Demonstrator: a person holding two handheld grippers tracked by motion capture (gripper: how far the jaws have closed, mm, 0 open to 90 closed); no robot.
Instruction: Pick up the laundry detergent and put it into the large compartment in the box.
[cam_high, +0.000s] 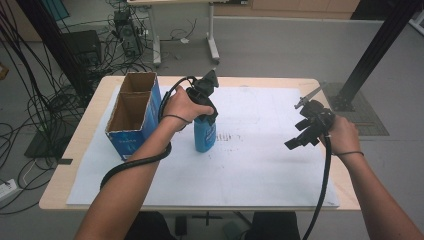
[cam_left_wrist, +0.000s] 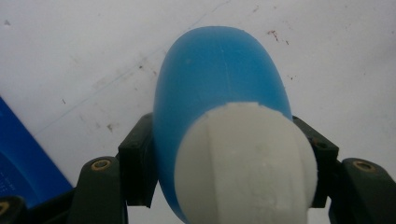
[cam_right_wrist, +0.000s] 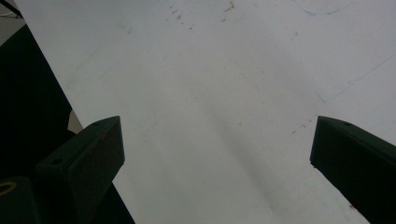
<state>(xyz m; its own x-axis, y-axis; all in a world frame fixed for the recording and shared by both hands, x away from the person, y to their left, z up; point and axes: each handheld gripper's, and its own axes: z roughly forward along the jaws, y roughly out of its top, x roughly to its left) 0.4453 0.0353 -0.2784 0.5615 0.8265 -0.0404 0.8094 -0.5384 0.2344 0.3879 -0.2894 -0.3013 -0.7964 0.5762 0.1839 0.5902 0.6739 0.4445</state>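
- Bottle (cam_high: 204, 134): smooth blue plastic, rounded body, stands upright on the sheet, centre-left of the high view, just right of the box.
- Label on its side is pale print, too small to read.
- In the left gripper view the bottle (cam_left_wrist: 219, 74) has a glossy, domed blue body; the white cap (cam_left_wrist: 247, 163) is matte, faceted and a bit rough, lower centre of frame.
- Left gripper (cam_high: 202, 102): black, sits on top of the bottle, pointing down, just above frame centre.
- Its jaws are clamped on the bottle's neck just under the cap, one pad each side, both pressing the blue plastic (cam_left_wrist: 135, 172).
- Right gripper (cam_high: 305, 132): black, angular, right of centre in the high view, held above the sheet, well apart from the bottle.
- Its jaws stand wide apart with nothing between them; in the right gripper view the flat black wedge-shaped fingers (cam_right_wrist: 88, 154) sit at the lower corners with bare sheet behind.
- Sheet (cam_high: 260, 165): white paper, flat, covers most of the table, with faint pen marks and small reddish specks (cam_right_wrist: 224, 93).
- Box (cam_high: 132, 117): open-topped cardboard, brown inside, blue printed outside, two compartments, left of centre in the high view; both look empty.
- Table (cam_high: 70, 150): light wood, rounded corners, visible around the sheet's edges.
- Black cables trail from both grippers along the forearms.
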